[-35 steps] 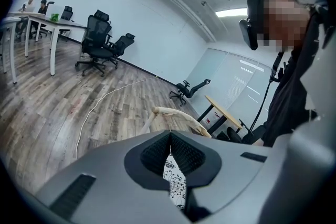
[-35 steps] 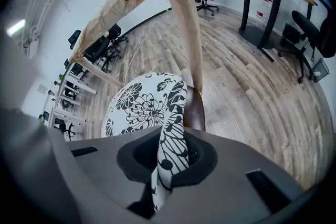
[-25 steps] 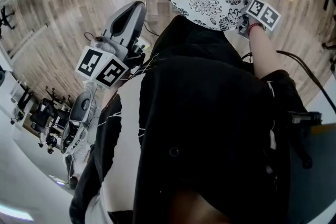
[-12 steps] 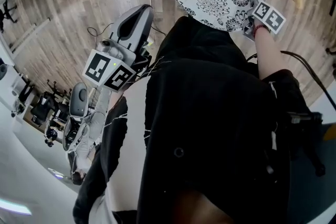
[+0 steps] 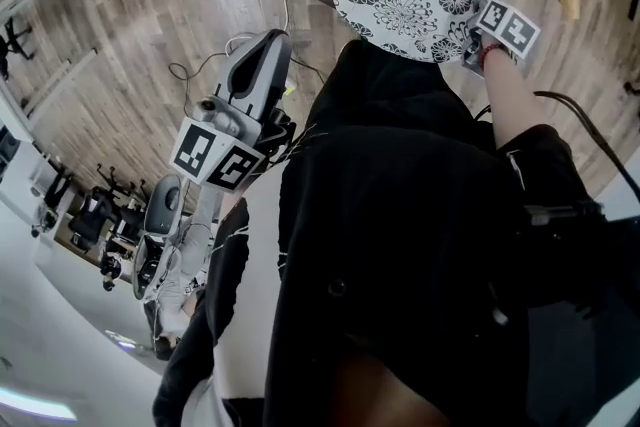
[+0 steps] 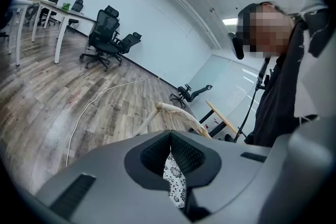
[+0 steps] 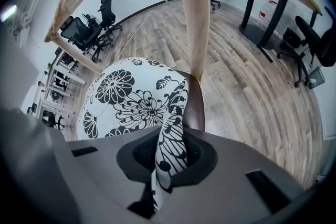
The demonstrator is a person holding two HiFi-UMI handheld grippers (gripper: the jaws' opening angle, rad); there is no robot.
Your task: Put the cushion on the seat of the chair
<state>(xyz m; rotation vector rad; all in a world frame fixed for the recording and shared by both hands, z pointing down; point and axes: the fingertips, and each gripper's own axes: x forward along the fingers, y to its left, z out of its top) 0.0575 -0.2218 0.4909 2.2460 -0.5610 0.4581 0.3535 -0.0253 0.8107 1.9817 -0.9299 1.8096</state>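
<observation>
Beside the back post (image 7: pixel 193 13) of the chair (image 6: pixel 181 115), my right gripper (image 7: pixel 169 157) points steeply down, its jaws clamped on a pinched-up fold of the cushion (image 7: pixel 126 97) rim. From that fold the round floral disc spreads away over the chair's seat (image 7: pixel 196 107). Only a dark sliver of the seat shows, at the foot of the post. Most of the disc looks laid flat, though I cannot tell whether it rests fully on the seat. So the cushion lies below and ahead of this gripper, and the remaining move, as I judge it, is a short drop at the post side and a release. My left gripper (image 5: pixel 265 43) hangs well off the chair's other side, apart from the cushion, jaws drawn together. A strip of floral print shows in their slit, which I take for the cushion seen beyond, not held. The right hand is plainly the nearer.
</observation>
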